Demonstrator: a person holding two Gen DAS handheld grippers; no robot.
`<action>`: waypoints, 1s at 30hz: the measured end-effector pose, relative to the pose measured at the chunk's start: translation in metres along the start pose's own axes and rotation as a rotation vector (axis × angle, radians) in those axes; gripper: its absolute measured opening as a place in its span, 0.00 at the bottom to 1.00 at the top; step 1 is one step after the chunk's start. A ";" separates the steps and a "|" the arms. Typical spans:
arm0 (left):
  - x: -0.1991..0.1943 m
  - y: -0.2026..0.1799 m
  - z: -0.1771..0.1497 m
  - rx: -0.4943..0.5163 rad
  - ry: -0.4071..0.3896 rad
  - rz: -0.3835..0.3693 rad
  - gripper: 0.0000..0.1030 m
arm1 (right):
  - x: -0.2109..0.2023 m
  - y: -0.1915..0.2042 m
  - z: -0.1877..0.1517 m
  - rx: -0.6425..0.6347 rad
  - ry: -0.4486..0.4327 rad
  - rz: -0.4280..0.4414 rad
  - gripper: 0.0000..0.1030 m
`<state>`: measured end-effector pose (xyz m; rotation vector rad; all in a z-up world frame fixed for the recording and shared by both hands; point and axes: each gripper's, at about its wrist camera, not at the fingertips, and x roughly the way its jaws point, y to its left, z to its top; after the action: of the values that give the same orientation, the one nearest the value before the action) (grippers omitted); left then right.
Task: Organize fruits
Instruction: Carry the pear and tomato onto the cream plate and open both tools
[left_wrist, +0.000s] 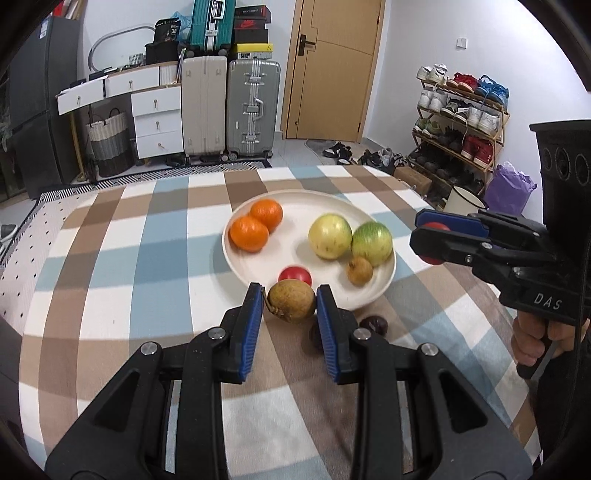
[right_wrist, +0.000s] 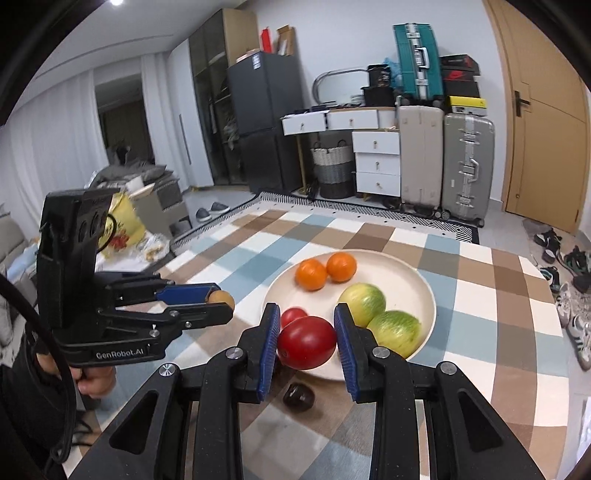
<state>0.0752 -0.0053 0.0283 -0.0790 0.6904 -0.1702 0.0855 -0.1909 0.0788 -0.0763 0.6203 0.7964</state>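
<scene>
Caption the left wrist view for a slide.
Left claw grips a brown fruit above the fruit plate on a checked cloth.

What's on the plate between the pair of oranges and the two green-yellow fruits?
Nothing: bare plate separates the oranges from the green-yellow fruits, clearest in the left wrist view.

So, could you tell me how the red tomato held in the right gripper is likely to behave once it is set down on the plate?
The red tomato looks smooth, glossy and rounded, so it will probably roll on the plate, perhaps toward the smaller tomato. Its skin seems thin, so the right gripper squeezing harder might bruise it. It looks firm, holding its shape.
</scene>
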 end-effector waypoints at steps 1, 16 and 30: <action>0.002 0.000 0.002 0.002 -0.003 0.003 0.26 | 0.001 -0.003 0.003 0.017 -0.001 0.001 0.29; 0.052 0.007 0.036 0.021 -0.014 0.045 0.26 | 0.045 -0.028 0.011 0.137 0.026 -0.046 0.30; 0.086 0.026 0.031 -0.024 0.010 0.046 0.26 | 0.073 -0.041 0.000 0.192 0.050 -0.022 0.30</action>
<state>0.1631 0.0053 -0.0052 -0.0853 0.7035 -0.1183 0.1523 -0.1725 0.0317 0.0730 0.7394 0.7121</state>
